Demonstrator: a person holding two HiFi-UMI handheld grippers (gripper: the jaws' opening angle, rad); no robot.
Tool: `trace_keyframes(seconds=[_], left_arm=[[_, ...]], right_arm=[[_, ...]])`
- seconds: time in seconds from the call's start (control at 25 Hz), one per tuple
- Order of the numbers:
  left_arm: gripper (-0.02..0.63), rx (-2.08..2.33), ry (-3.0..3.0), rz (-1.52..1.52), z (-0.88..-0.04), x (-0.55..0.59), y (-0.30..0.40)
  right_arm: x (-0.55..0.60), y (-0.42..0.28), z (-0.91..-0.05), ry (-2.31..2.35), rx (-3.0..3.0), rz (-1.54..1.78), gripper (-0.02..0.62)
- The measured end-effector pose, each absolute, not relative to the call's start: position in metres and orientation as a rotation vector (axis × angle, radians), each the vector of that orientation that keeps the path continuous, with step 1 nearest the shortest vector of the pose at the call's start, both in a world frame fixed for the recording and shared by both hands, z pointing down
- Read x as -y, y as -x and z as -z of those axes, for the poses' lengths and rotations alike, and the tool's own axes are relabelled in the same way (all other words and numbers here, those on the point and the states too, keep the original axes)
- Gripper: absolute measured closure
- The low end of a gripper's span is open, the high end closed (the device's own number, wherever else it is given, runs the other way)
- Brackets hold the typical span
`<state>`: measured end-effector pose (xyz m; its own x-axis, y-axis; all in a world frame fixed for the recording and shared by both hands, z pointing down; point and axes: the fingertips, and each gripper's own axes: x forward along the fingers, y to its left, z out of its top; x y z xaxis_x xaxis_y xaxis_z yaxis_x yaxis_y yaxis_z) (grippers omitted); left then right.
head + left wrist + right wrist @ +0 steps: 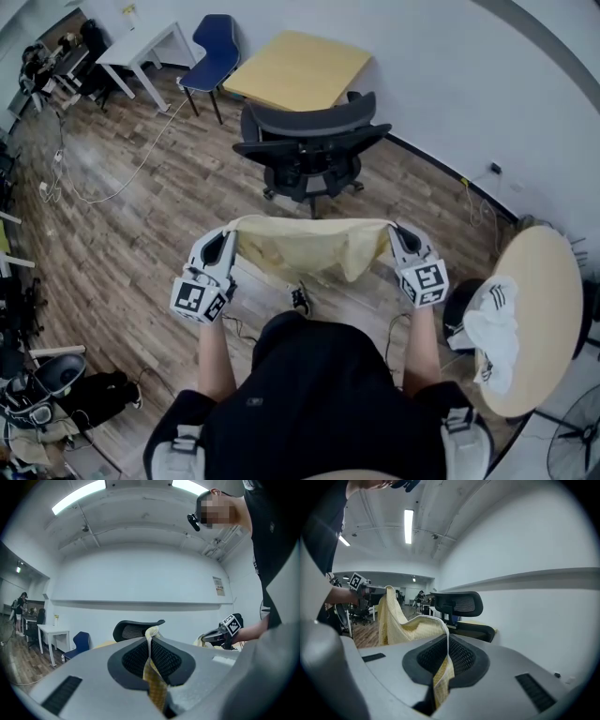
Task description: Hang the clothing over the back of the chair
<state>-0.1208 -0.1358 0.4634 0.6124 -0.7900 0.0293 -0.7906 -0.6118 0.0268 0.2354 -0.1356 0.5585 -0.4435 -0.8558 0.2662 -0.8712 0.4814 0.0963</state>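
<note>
- The cloth (309, 248) is held spread in the air between 2 grippers, in front of the chair (309, 141) and clear of it.
- The left gripper (225, 242) is clamped on 1 top corner, the right gripper (396, 236) on the other.
- The top edge is held taut and level, judged so that it can be draped evenly over the backrest (314, 117).

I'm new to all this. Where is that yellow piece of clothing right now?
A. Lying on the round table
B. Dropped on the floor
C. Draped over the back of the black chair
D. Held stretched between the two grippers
D: the yellow cloth is pinched at one end by the left gripper and at the other by the right gripper. It hangs between them, short of the black office chair.
</note>
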Motion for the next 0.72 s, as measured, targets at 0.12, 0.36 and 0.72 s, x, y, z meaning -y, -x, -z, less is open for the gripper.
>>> trace_keyframes(seconds=[0.12, 0.36, 0.72], left_arm=[[0.595, 1.353, -2.794, -0.018, -0.463, 0.155, 0.124], [0.597, 1.326, -2.802, -0.014, -0.464, 0.189, 0.137], [0.596, 1.246, -2.844, -0.005, -0.465, 0.226, 0.145]], right_arm=[[0.152, -0.233, -0.556, -1.493, 2.443, -0.106, 0.595], [0.178, -0.222, -0.554, -1.500, 2.433, -0.073, 0.595], [0.214, -0.218, -0.536, -1.567, 2.361, -0.029, 0.595]])
